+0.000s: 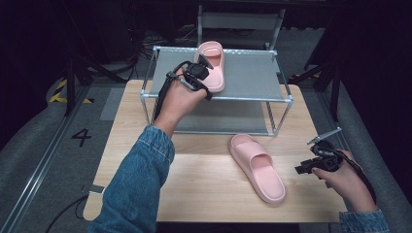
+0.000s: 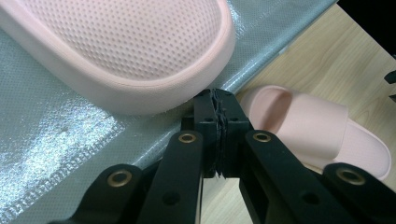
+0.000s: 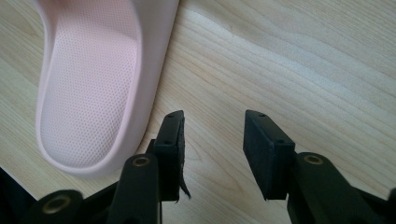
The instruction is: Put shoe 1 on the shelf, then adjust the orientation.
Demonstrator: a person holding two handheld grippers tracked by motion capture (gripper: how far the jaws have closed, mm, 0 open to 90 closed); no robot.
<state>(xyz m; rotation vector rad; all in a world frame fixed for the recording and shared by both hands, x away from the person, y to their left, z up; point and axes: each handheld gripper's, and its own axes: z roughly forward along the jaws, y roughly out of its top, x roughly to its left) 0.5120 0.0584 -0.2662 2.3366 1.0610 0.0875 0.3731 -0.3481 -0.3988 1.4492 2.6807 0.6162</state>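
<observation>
Slippers are being placed on the rack (image 1: 279, 92), it is judged: one slipper (image 1: 214, 65) lies at the front edge of the top shelf, the other slipper (image 1: 257, 167) on the table (image 1: 204, 189) near its right edge. The left gripper (image 2: 217, 109) is clenched on nothing, just beside the shelved slipper's heel. The right gripper (image 3: 212, 140) is held released beside the second slipper, which should be grasped next.

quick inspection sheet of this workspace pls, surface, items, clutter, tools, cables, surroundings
surface: light wooden table, bare wood around the things.
job's things: one pink slipper lies on the top shelf of a metal rack; second pink slipper lies on the table in front of the rack.
clutter: nothing seen.
tools: left tool shut, empty, at the edge of the shelf slipper; right tool open, empty, beside the table slipper's heel.
cables: black cable on the floor at the near left corner.
surroundings: dark room, grey floor, a painted 4 at left.
</observation>
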